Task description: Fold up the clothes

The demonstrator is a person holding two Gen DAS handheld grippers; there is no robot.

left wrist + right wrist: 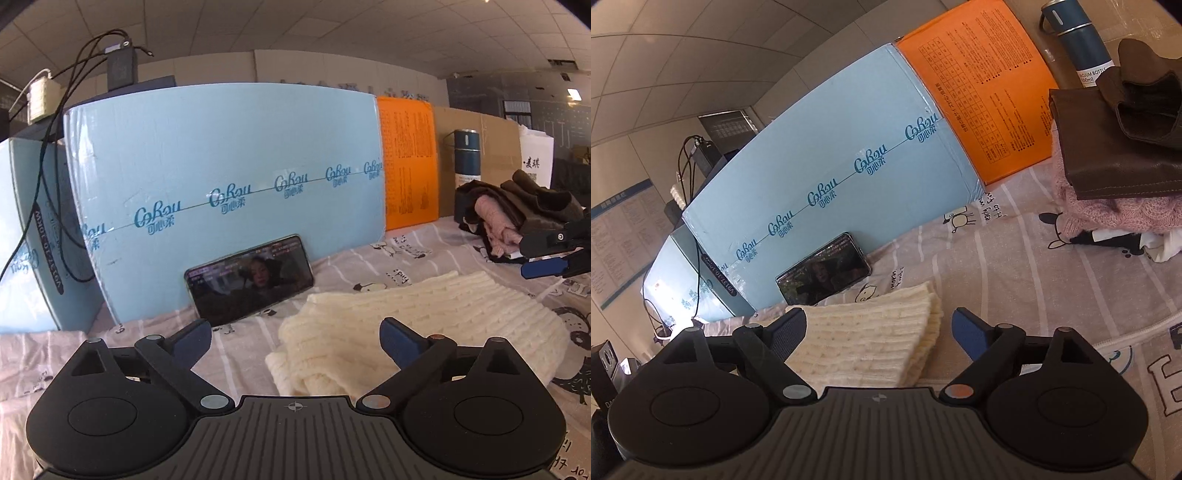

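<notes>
A cream ribbed knit garment (406, 325) lies folded on the patterned bed sheet (240, 347). My left gripper (295, 332) stands open just in front of its left end, with nothing pressed between the pads. In the right wrist view the same cream garment (871, 332) shows its stacked folded layers, and my right gripper (879, 325) is open with the folded corner lying between its spread fingers, untouched by the pads. The right gripper (554, 254) also shows at the right edge of the left wrist view. A pile of folded brown and pink clothes (1115, 155) sits at the far right.
A phone (251, 277) with a lit screen leans against a large light blue carton (221, 177). An orange box (408, 162), a cardboard sheet and a dark blue bottle (467, 155) stand behind. Cables (48, 155) hang at the left.
</notes>
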